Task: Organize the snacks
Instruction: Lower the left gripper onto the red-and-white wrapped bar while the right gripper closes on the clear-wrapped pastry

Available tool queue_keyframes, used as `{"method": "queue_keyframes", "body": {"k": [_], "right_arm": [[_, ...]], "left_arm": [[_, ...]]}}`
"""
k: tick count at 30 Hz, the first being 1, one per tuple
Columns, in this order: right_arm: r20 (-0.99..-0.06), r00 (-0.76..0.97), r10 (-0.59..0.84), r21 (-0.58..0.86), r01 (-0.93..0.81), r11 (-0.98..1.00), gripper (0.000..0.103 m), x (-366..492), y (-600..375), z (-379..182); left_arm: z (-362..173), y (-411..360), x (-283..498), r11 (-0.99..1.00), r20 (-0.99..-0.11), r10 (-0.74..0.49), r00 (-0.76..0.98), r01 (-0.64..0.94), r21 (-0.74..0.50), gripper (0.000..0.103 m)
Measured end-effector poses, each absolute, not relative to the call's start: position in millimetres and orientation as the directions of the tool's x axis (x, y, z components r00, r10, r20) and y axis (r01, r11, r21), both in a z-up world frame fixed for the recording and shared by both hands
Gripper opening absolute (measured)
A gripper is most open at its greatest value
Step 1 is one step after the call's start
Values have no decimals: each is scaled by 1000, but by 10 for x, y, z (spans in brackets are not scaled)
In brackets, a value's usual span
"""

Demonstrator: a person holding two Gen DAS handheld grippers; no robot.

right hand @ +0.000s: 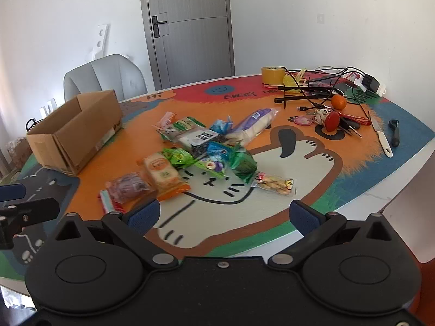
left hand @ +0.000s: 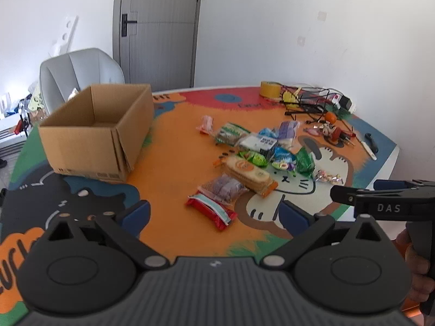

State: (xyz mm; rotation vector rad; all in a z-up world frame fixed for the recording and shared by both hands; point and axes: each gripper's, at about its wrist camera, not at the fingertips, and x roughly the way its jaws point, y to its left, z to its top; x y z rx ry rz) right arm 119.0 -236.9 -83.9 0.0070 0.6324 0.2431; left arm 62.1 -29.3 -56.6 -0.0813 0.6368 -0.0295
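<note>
An open, empty cardboard box (left hand: 95, 133) (right hand: 76, 130) stands on the left of the colourful table mat (left hand: 174, 141). A pile of snack packets lies mid-table: a red packet (left hand: 210, 211), a purple bag (left hand: 223, 187) (right hand: 127, 187), an orange biscuit pack (left hand: 248, 175) (right hand: 163, 174), green packets (right hand: 242, 163), and a small peanut bag (right hand: 276, 184). My left gripper (left hand: 214, 216) is open and empty, hovering short of the red packet. My right gripper (right hand: 224, 217) is open and empty too, facing the pile from the near right; it also shows at the right edge (left hand: 353, 187).
At the back right lie a yellow tape roll (left hand: 270, 89), tangled black cables (right hand: 320, 92), an orange (right hand: 339, 101), a white knife (right hand: 382, 138) and a black peeler (right hand: 394, 133). A grey chair (right hand: 106, 73) stands behind the box. The table edge curves on the right.
</note>
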Motion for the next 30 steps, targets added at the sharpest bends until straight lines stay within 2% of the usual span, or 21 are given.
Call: {"method": "queue_keyframes", "body": {"k": [6, 9, 11, 13, 17, 19, 30], "right_arm": [[-562, 788, 251, 87, -245, 966, 103, 1286, -2461, -978], [-573, 769, 283, 129, -256, 958, 102, 1368, -2504, -1054], [-569, 764, 305, 163, -259, 952, 97, 1408, -2548, -1104], [-571, 768, 291, 140, -258, 956, 94, 1439, -2547, -1157], [-580, 768, 271, 119, -249, 961, 81, 1540, -2597, -1262], [-582, 770, 262, 122, -236, 964, 77, 1592, -2645, -1300], [-560, 800, 215, 100, -192, 976, 74, 1906, -2818, -1415]], "left_arm": [[-749, -311, 777, 995, -603, -66, 795, 4, -104, 98], [-834, -292, 873, 991, -613, -82, 786, -3, -137, 88], [-900, -277, 942, 989, -619, -84, 781, -13, -150, 75], [-967, -259, 1017, 987, -631, -87, 771, -21, -161, 68], [-1083, -225, 1132, 984, -647, -88, 757, -37, -177, 63], [-1128, -218, 1177, 982, -653, -89, 752, -44, -184, 62], [-1264, -271, 1402, 982, -659, -86, 747, -50, -184, 61]]}}
